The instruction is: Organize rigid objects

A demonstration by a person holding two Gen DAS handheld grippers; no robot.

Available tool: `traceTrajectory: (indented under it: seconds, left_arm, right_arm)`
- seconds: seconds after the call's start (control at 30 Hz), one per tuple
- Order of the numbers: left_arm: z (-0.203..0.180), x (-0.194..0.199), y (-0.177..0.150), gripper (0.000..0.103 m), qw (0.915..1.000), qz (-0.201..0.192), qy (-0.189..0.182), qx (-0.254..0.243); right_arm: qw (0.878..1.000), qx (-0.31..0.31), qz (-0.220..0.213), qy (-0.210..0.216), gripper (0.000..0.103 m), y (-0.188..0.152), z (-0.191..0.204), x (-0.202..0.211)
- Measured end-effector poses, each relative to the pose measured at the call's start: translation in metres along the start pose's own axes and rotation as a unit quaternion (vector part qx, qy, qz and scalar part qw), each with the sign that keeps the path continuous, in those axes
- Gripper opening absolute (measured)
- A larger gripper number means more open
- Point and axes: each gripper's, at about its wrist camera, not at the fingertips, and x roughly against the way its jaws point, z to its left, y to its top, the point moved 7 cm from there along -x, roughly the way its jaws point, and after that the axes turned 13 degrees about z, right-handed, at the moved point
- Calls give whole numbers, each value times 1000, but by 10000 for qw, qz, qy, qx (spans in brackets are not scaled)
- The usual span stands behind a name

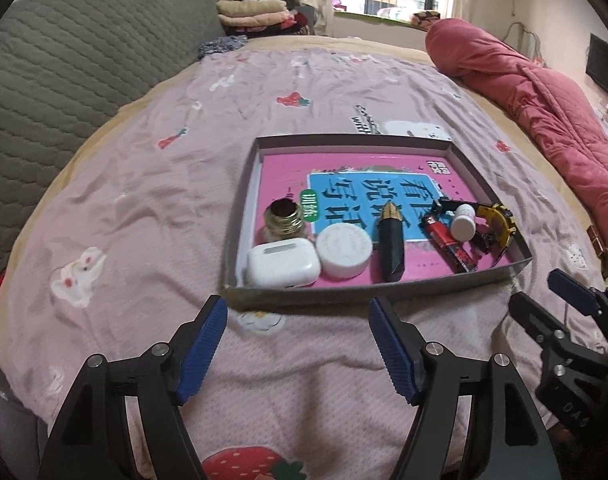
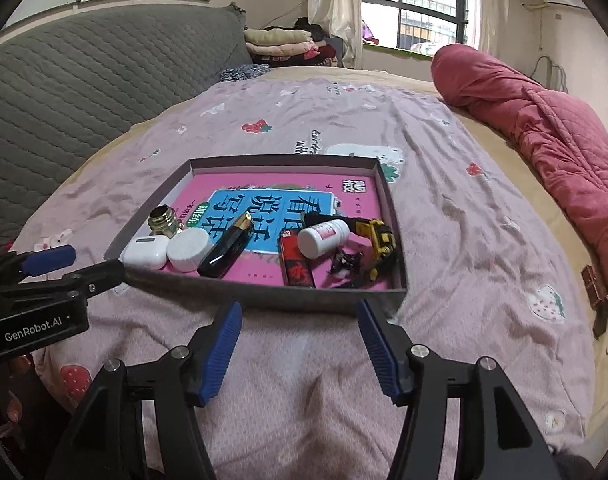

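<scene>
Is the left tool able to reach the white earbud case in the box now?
Probably yes. The left tool is open and empty, and the white earbud case lies in the near-left corner of the box, behind only the low wall.

Bare sheet lies between both grippers and the tray. Tray's near wall must be cleared. Front row is packed: case, jar, pen, lighter. Far half holds only the book.
</scene>
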Motion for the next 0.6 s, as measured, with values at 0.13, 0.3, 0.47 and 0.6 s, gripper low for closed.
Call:
traceTrajectory:
  seconds: [0.13,0.3,0.47,0.6]
  left_arm:
    - [1,2,-9,75,10000,29,-55,45]
    - [-3,7,-20,75,9999,50,-119,15]
    - [-8,8,-33,75,9996,102,-245,-2]
    - [-12,6,-41,75,9996,114,-261,-81]
  right_arm:
    - [9999,-71,-50,-69,60,-7,1,8]
    - [9996,-215,-174,-65,60,-12,1,19]
    - [9993,-245,-263,-63,60,-17,2,26]
    - [9993,-307,-224,-62,60,-21,0,25]
